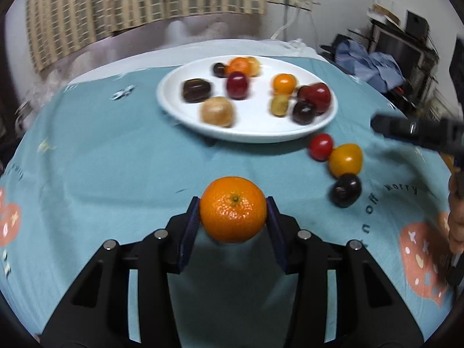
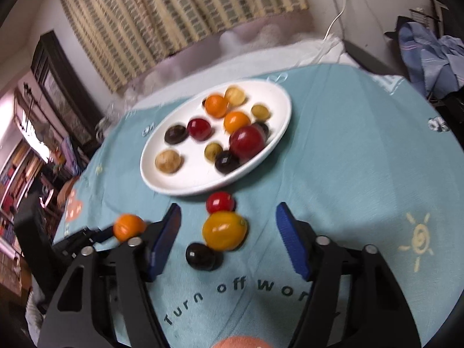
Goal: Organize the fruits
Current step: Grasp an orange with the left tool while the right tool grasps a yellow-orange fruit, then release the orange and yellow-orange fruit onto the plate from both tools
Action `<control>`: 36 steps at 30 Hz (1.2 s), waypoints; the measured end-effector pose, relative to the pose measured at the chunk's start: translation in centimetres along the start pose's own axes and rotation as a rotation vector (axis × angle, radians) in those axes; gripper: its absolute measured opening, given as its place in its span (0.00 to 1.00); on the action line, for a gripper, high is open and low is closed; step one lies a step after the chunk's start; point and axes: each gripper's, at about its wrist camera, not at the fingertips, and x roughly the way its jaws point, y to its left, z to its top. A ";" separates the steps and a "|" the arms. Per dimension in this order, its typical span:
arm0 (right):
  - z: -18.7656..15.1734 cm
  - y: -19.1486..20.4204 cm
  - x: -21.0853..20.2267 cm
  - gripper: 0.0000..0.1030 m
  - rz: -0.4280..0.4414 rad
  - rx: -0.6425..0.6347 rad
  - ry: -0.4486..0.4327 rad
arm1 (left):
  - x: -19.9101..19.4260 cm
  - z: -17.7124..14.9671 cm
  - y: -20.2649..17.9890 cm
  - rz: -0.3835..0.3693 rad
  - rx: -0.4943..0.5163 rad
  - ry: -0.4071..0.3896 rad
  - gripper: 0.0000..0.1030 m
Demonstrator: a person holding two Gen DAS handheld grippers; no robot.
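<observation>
My left gripper [image 1: 233, 213] is shut on an orange mandarin [image 1: 233, 213] and holds it above the blue tablecloth, short of the white plate [image 1: 255, 132]. The mandarin also shows at the left of the right wrist view [image 2: 129, 226]. My right gripper [image 2: 227, 227] is open and empty, its jaws on either side of a yellow-orange fruit [image 2: 224, 230], with a red fruit [image 2: 220, 202] beyond it and a dark fruit [image 2: 200, 255] nearer. These loose fruits lie on the cloth by the plate's near rim [image 2: 185, 190]. The plate holds several mixed fruits.
The table carries a blue printed tablecloth [image 1: 116, 159]. A striped curtain [image 1: 130, 3] hangs behind it. Clothes and clutter [image 1: 374, 63] lie at the right. The right gripper [image 1: 417, 130] shows at the right edge of the left wrist view.
</observation>
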 end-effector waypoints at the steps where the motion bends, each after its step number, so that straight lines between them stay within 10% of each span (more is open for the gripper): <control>1: -0.2 0.0 0.5 0.56 0.008 -0.001 0.021 | 0.0 0.0 0.4 -0.002 -0.015 0.000 0.44; 21: -1.7 -0.4 2.9 0.38 0.066 0.061 0.087 | 1.0 -0.4 0.1 -0.022 0.003 0.031 0.45; 36: 5.1 1.6 -1.7 0.38 0.073 0.021 -0.148 | -0.2 7.1 -3.4 -0.077 0.029 -0.094 0.44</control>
